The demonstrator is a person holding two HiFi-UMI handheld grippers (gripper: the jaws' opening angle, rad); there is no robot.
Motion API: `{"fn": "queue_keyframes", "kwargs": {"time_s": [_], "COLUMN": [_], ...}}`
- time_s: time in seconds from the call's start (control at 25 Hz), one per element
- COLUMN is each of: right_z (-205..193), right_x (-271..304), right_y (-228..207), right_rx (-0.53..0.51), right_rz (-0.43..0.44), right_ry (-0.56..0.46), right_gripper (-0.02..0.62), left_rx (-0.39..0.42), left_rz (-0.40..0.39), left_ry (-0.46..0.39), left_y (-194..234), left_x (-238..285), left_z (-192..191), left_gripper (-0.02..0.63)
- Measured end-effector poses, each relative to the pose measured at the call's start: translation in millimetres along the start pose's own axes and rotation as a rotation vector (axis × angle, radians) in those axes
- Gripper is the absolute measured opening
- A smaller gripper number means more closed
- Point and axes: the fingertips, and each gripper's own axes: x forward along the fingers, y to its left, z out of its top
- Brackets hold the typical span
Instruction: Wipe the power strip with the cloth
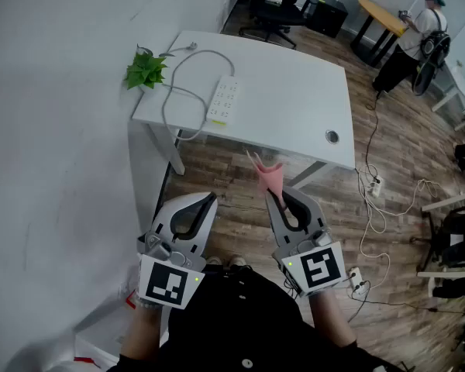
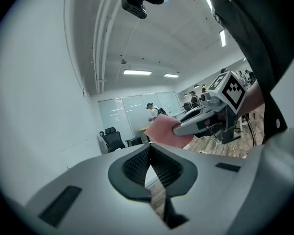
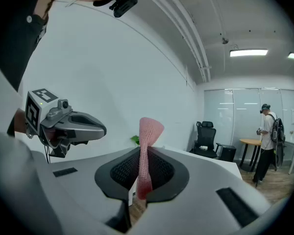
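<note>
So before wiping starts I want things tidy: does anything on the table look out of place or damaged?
Nothing looks damaged or spilled. The power strip lies near the table's front edge, and its cord loops loosely across the top and over that edge, where wiping might snag it.

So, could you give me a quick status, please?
Right gripper shut on pink mesh cloth; left gripper shut, empty. White power strip on white table, untouched. Nothing blocking it.

Left gripper (image 1: 209, 200) jaws closed, empty; right gripper (image 1: 276, 195) jaws pinch cloth (image 1: 268, 176).
</note>
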Motion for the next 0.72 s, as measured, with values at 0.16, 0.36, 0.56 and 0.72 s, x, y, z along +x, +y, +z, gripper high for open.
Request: {"fn": "queue_keyframes", "kwargs": {"time_s": [0.16, 0.36, 0.56, 0.72], "right_z": [1.0, -1.2, -0.4, 0.5], "right_x": [1.2, 3.1, 6.1, 8.8], "right_y": [2.8, 5.9, 8.6, 10.9], "right_rx": [-0.009, -0.008, 0.006, 0.016], "right_rz": [0.004, 0.005, -0.005, -0.014], "right_ry": [-0.005, 0.002, 0.006, 0.012], "right_gripper": [0.048, 0.048, 0.048, 0.048], "left_rx": [0.007, -0.001, -0.008, -0.004], "left_rz": [-0.002, -0.006, -0.003, -0.007], "left_ry": [-0.01, -0.004, -0.001, -0.006], "left_y": [0.3, 0.7, 4.7, 9.8], "left_x": [-1.0, -3.1, -6.7, -10.5], "left_z": [0.5, -4.5, -7.0, -8.3], "left_gripper": [0.014, 0.014, 0.014, 0.014]}}
